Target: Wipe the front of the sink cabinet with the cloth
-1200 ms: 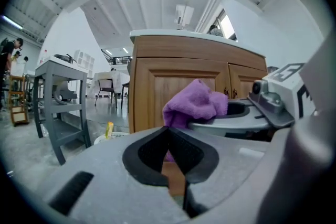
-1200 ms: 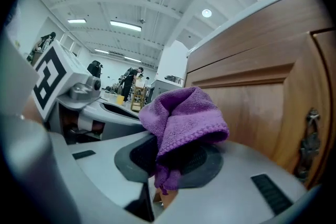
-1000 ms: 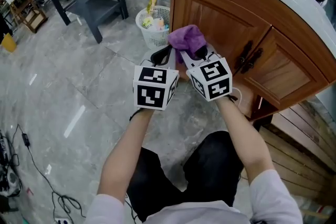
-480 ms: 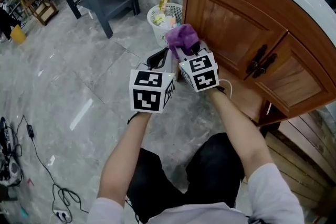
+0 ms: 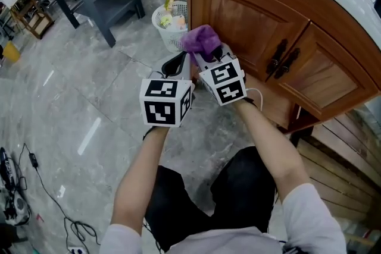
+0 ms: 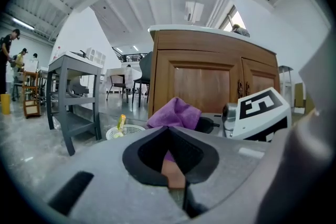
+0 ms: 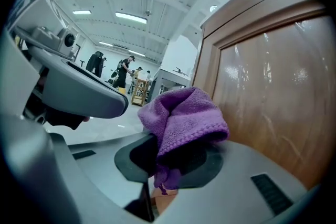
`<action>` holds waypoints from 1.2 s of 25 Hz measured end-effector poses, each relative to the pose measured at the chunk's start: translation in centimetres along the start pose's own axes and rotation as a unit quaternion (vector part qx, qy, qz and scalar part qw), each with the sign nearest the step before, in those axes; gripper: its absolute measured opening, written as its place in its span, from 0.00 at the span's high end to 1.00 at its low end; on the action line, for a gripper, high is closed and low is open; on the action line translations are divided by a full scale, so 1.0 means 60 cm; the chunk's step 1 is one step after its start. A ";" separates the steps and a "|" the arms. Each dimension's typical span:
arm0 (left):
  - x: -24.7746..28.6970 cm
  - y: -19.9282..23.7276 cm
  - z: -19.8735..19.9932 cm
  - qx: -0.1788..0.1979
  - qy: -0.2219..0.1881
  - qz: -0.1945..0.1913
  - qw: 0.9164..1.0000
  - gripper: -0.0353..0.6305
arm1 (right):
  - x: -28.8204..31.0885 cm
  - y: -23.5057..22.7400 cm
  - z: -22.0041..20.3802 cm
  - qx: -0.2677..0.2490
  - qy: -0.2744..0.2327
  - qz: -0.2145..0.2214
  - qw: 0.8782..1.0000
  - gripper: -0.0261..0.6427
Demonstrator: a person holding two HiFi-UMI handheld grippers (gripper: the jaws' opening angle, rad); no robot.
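**Bunched purple microfibre cloth in R gripper**

R jaws clamped on cloth's lower end. Long axis runs along jaws, free end pointing out twd brown wooden sink cabinet, just beside its front. L gripper: jaws together, nothing held, close beside R.

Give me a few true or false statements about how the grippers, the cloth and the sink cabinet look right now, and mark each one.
1. The right gripper holds the purple cloth. True.
2. The left gripper grips the cloth too. False: its jaws are together on nothing, beside the right gripper.
3. The cabinet doors stand open. False: both are shut.
4. A white basket stands on the floor near the cabinet's corner. True.
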State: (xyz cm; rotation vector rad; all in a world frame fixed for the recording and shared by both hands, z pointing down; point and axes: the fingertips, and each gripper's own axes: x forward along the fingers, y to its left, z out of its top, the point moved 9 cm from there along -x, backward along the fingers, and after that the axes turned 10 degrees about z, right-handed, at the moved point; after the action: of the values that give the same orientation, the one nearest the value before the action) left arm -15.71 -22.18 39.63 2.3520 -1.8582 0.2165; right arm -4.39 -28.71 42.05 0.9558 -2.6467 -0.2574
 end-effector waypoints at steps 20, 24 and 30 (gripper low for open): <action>0.017 -0.095 0.008 0.012 -0.003 -0.082 0.997 0.94 | -0.184 -0.019 -0.034 0.006 0.026 -0.052 0.998 0.86; 0.023 -0.125 0.015 0.009 -0.006 -0.105 0.994 0.94 | -0.225 -0.020 -0.037 0.009 0.028 -0.073 0.997 0.86; 0.027 -0.172 0.021 0.020 -0.010 -0.138 0.990 0.94 | -0.284 -0.023 -0.037 0.022 0.018 -0.098 0.995 0.86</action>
State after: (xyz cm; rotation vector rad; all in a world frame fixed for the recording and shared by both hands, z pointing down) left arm -5.26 -21.58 38.53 2.6103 -1.5255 0.2030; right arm 9.59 -18.88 39.82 1.2247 -2.5372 -0.2251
